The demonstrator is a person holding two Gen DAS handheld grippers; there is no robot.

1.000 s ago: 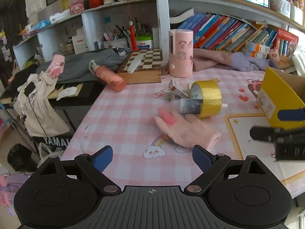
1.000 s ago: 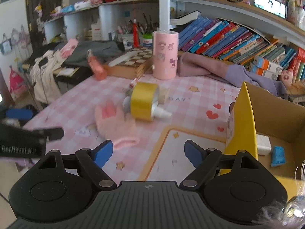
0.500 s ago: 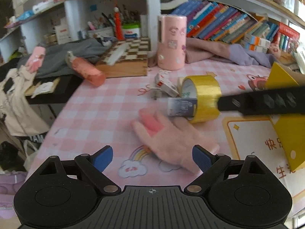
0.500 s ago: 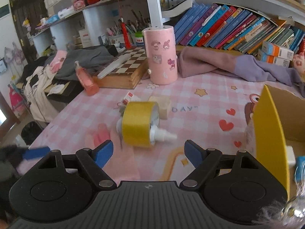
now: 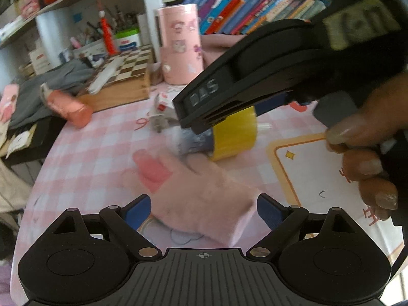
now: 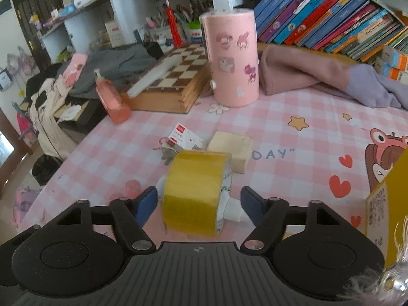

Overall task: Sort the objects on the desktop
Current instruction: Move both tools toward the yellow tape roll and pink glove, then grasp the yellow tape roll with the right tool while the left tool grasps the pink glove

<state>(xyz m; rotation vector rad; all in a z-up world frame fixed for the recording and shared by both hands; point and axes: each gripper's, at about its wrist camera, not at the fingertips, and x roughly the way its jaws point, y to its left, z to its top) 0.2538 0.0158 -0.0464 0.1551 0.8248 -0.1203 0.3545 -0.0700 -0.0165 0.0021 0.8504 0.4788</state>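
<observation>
Right wrist view: right gripper (image 6: 197,201) spread wide around yellow tape roll (image 6: 195,191).
Roll seems light, rigid, slick; grip its flat sides; left gripper (image 5: 204,207) gapes over soft pink glove (image 5: 196,191).

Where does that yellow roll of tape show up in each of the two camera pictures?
Left wrist view: the yellow tape roll lies just right of centre, partly hidden under the other tool's black body, beyond the pink glove.
Right wrist view: it sits low at centre, between the open right tongs.
Shared landmark: the pink sticker-covered canister stands behind it in both.
</observation>
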